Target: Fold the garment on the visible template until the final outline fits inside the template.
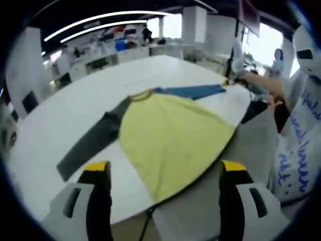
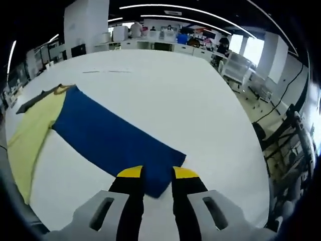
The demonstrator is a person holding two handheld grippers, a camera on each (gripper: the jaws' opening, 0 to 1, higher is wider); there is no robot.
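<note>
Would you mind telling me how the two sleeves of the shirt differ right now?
The blue sleeve lies between the right gripper's nearly shut jaws at its cuff; the grey sleeve lies free, ahead of the wide-open left gripper. Blue looks broader and brighter, grey darker. Both lie flat on the white table, joined to the yellow body.

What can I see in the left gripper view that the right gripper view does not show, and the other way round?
The left gripper view alone shows the grey sleeve, the whole yellow body and the open left gripper held apart from the garment.

The right gripper view alone shows the right gripper, its jaws narrow at the cuff end of the blue sleeve.

Both show the white table, the yellow body and the blue sleeve.
</note>
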